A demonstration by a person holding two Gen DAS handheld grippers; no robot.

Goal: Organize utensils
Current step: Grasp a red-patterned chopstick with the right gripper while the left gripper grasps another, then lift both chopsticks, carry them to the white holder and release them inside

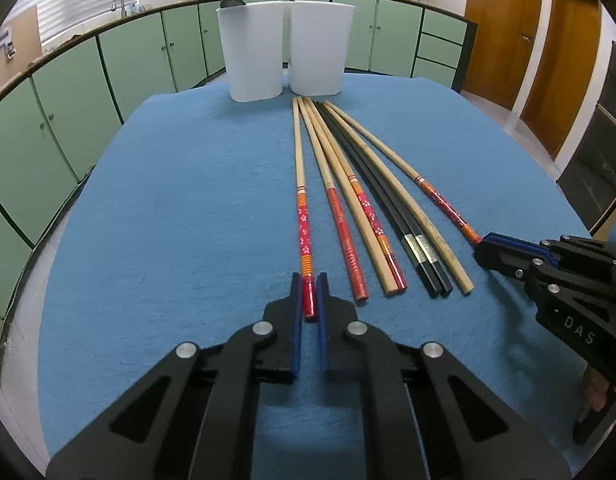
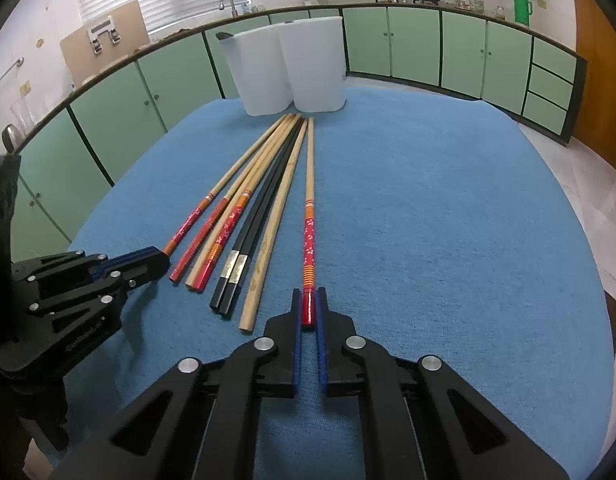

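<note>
Red-handled chopsticks [image 1: 306,216] [image 2: 309,236] are clamped in both tongs, left tongs [image 1: 309,280] and right tongs [image 2: 309,294]; next, lift toward white holders [image 1: 284,48]

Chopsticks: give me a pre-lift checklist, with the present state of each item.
1. Left gripper shut on the leftmost chopstick: ok.
2. Right gripper shut on the rightmost chopstick: ok.
3. Both gripped by the red end: ok.
4. Gripped sticks clear of the pile: left ok; right cannot tell at the far tips.
5. White containers upright at the far edge: ok.
6. Room inside containers: cannot tell.
</note>
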